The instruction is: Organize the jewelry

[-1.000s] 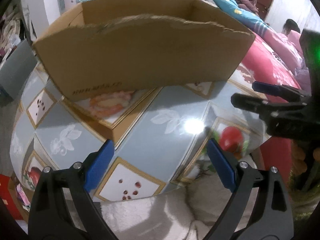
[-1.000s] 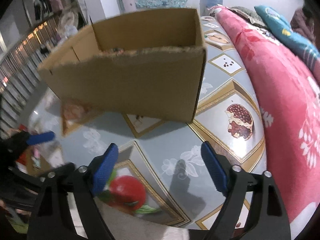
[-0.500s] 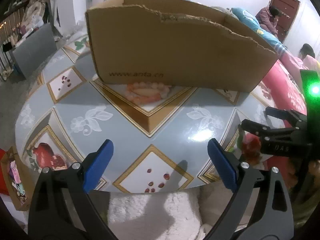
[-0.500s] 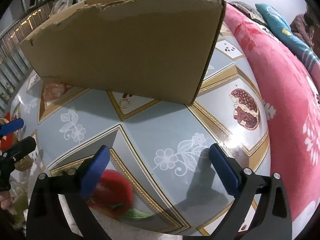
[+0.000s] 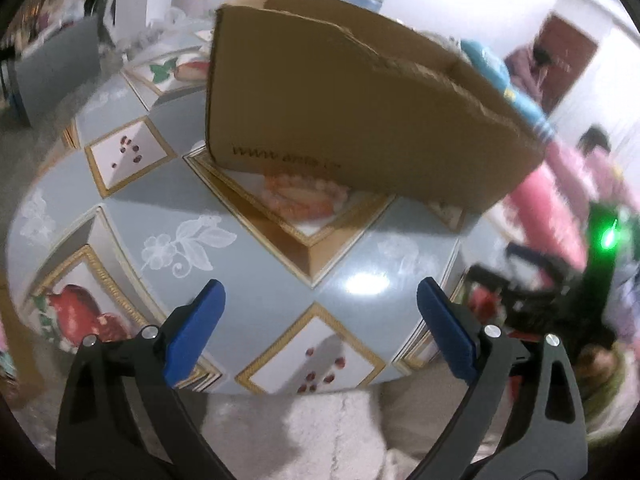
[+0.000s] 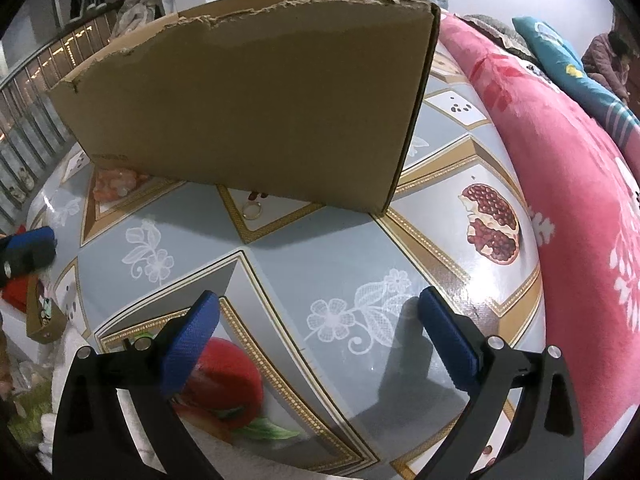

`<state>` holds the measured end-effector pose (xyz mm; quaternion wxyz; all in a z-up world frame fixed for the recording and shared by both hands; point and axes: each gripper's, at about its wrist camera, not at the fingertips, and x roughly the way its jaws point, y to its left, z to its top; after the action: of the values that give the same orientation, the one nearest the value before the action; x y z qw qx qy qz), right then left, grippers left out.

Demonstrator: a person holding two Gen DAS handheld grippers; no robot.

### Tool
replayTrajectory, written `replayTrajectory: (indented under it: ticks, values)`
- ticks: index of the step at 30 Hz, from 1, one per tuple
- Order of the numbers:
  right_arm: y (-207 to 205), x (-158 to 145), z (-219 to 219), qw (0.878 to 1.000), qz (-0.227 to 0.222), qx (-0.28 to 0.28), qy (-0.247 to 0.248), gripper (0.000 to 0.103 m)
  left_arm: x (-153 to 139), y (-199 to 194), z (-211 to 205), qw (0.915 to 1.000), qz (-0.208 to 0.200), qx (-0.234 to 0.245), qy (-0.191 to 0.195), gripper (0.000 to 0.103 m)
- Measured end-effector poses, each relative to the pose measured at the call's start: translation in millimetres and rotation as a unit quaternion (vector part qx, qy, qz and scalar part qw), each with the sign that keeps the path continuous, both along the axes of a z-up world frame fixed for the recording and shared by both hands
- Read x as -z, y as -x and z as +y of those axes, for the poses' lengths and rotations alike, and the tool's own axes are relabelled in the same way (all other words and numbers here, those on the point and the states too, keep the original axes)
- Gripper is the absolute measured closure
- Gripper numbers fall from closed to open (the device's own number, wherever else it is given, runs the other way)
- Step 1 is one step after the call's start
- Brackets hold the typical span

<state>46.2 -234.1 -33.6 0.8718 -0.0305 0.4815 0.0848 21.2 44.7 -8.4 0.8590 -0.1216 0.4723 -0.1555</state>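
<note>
A small gold ring lies on the patterned table just in front of the brown cardboard box. The box also shows in the left wrist view, where the ring is not visible. My right gripper is open and empty above the table's near edge, well short of the ring. My left gripper is open and empty above the table's front edge. The right gripper shows blurred at the right of the left wrist view; a left fingertip shows at the left of the right wrist view.
A pink blanket lies right of the table. A white fluffy rug is below the front edge. A small open cardboard box with trinkets sits low at the left. People sit in the far background.
The left wrist view has swung left and is blurred, so the box sits further right in it. The right gripper has barely moved; the box and ring look slightly nearer.
</note>
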Motion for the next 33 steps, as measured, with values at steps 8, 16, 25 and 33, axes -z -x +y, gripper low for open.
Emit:
replayTrajectory:
  ticks: [8, 16, 25, 33]
  values:
    - [-1.8, -1.4, 1.6, 1.000, -0.001, -0.001, 0.000, 0.006, -6.8, -29.7, -21.1, 0.9954, -0.050, 0.063, -0.051, 0.010]
    - [-3.2, -1.8, 3.7, 1.000, -0.003, 0.001, 0.001, 0.006, -8.4, -52.1, -42.7, 0.9899, -0.059, 0.125, -0.033, 0.010]
    - [-6.7, -2.0, 0.9, 1.000, -0.001, 0.005, 0.000, 0.006, 7.8, -60.6, -46.1, 0.9905, -0.019, 0.136, -0.011, 0.009]
    - [-6.7, -1.1, -2.5, 1.000, 0.001, 0.014, -0.002, 0.006, 8.7, -26.8, -47.6, 0.9865, -0.007, 0.164, 0.002, 0.008]
